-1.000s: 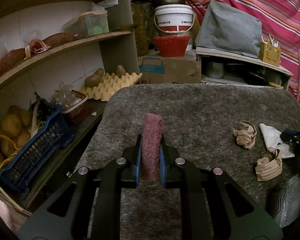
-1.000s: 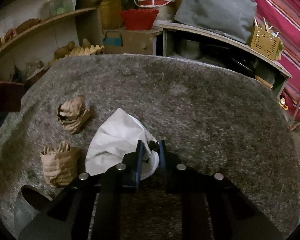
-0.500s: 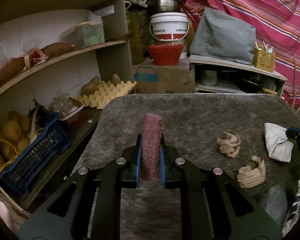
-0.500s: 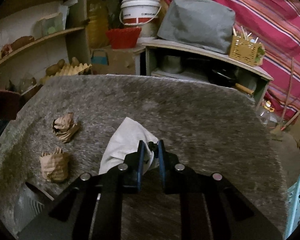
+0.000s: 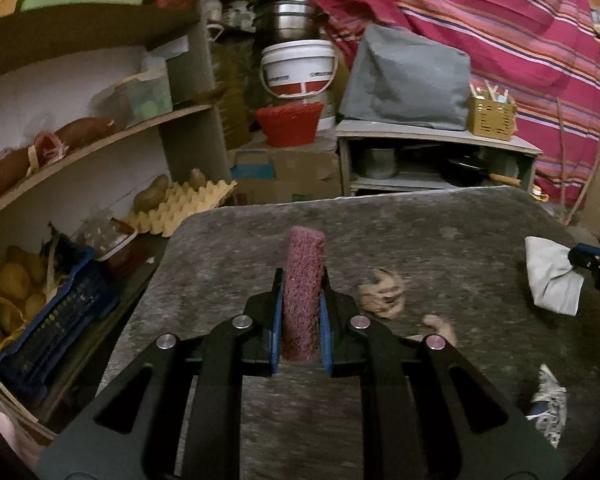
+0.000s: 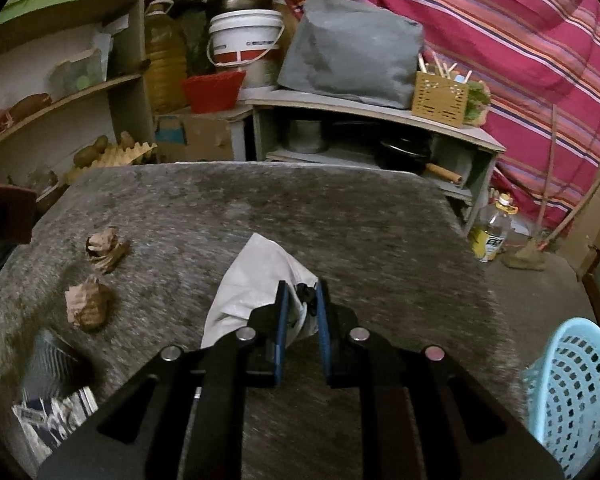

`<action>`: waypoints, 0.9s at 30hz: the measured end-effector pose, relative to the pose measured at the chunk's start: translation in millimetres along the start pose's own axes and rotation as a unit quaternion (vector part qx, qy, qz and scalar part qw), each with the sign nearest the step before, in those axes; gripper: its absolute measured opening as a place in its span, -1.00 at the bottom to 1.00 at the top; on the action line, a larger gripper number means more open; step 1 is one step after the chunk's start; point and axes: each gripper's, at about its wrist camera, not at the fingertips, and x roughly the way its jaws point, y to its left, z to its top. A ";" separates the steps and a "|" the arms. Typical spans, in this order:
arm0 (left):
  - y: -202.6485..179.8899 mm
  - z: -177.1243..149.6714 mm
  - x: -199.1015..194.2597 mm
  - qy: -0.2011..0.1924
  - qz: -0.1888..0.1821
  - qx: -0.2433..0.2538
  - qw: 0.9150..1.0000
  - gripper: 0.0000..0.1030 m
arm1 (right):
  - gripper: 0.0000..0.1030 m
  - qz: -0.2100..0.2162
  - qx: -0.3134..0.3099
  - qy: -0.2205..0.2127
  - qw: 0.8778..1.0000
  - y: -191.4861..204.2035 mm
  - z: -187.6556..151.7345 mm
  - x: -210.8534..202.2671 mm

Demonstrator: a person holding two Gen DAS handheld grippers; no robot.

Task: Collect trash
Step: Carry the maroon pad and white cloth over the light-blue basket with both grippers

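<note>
A pale blue perforated plastic basket [image 6: 572, 392] stands at 4 o'clock in the right wrist view, beside the table edge; what it holds cannot be made out. In the left wrist view a dark blue crate [image 5: 48, 320] at 8 o'clock on the low shelf holds potatoes [image 5: 16, 288], partly in a yellow net, and a yellow egg tray [image 5: 180, 208] at 10 o'clock carries two more. A white bucket [image 5: 298, 68] sits above a red woven basket [image 5: 290, 124] at 12 o'clock, and a yellow slotted holder [image 6: 440, 98] with sticks stands on the grey cabinet top. Only the right wrist view shows the blue basket and a bottle of yellow liquid [image 6: 492, 232] on the floor at 3 o'clock. The left gripper [image 5: 302, 292] has its jaws clamped on a coarse maroon scouring pad [image 5: 302, 288], held on edge above the mottled grey table [image 5: 440, 232]. The right gripper [image 6: 300, 300] has its jaws narrowed on a crumpled white paper [image 6: 256, 280], lifted off the table. Two crumpled brown paper wads [image 6: 106, 246] [image 6: 86, 304] lie near each other on the table at 9 o'clock in the right wrist view.
</note>
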 end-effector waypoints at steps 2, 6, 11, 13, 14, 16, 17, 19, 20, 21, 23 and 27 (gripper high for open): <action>-12.0 4.2 -6.1 -0.006 -0.009 0.007 1.000 -0.74 | -0.72 -0.004 0.005 -0.001 1.000 -9.6 -1.3 -5.9; -34.3 14.5 -19.3 -0.021 -0.030 0.012 0.999 -0.74 | -0.72 -0.010 0.013 -0.008 1.000 -28.0 -2.4 -18.2; -75.5 27.1 -31.5 -0.032 -0.054 0.032 0.998 -0.74 | -0.72 -0.024 0.029 -0.016 0.999 -62.2 -5.1 -37.3; -90.3 31.9 -34.2 -0.034 -0.066 0.033 0.997 -0.74 | -0.72 -0.029 0.036 -0.018 0.999 -75.1 -7.3 -43.7; -98.9 34.2 -36.2 -0.036 -0.072 0.036 0.996 -0.74 | -0.72 -0.034 0.041 -0.020 0.998 -85.1 -9.1 -49.3; -120.5 38.6 -40.6 -0.041 -0.083 0.048 0.995 -0.74 | -0.72 -0.040 0.048 -0.021 0.998 -98.7 -11.4 -56.2; -130.5 40.2 -42.3 -0.043 -0.089 0.052 0.994 -0.74 | -0.72 -0.043 0.051 -0.021 0.998 -105.7 -13.4 -60.1; -151.6 42.5 -46.9 -0.046 -0.103 0.057 0.992 -0.74 | -0.72 -0.051 0.058 -0.019 0.997 -122.8 -18.6 -68.0; -164.3 42.7 -48.5 -0.045 -0.113 0.058 0.991 -0.74 | -0.72 -0.055 0.059 -0.018 0.997 -127.6 -20.1 -69.9; -171.9 42.6 -49.1 -0.045 -0.117 0.060 0.990 -0.74 | -0.72 -0.061 0.061 -0.017 0.996 -136.0 -23.4 -72.6; -194.4 41.3 -50.8 -0.042 -0.130 0.067 0.988 -0.74 | -0.72 -0.073 0.065 -0.014 0.995 -154.0 -30.1 -78.2; -227.1 36.8 -55.1 -0.039 -0.154 0.071 0.985 -0.74 | -0.72 -0.085 0.083 -0.017 0.993 -186.4 -40.3 -91.6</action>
